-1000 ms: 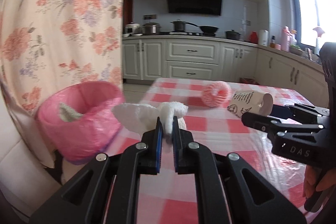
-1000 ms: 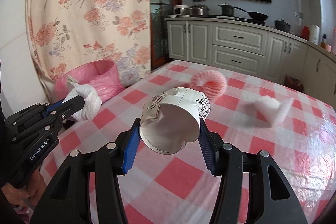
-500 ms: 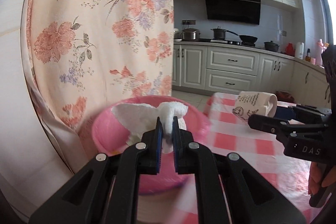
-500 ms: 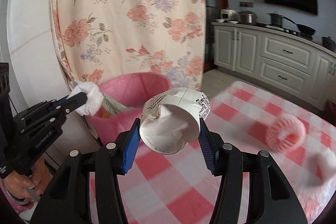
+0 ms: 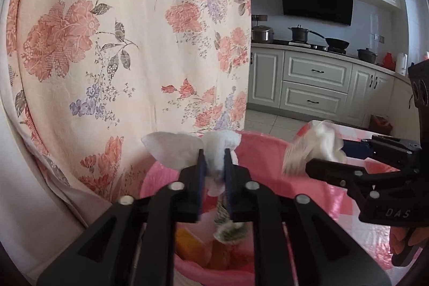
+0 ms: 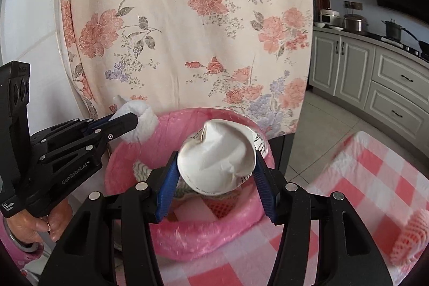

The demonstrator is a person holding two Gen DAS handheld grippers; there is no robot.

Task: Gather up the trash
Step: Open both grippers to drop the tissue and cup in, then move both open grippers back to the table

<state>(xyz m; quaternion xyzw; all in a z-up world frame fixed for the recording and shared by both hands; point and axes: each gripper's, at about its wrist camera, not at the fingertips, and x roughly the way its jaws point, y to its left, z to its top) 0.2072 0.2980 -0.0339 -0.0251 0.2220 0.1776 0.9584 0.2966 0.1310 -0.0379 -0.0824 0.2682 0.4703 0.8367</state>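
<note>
In the left wrist view the paper cup (image 5: 313, 149) is smeared by motion blur, its print unreadable. The left gripper (image 5: 214, 165) hides much of the bin (image 5: 268, 152) and the scraps inside. In the right wrist view the cup (image 6: 217, 156) covers the bin's (image 6: 187, 235) middle, and the pink foam net (image 6: 410, 237) is blurred and cut by the edge.

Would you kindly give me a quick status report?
Left gripper shut on tissue; right gripper shut on paper cup. Both over pink bin. Nothing blocking the drop.
</note>
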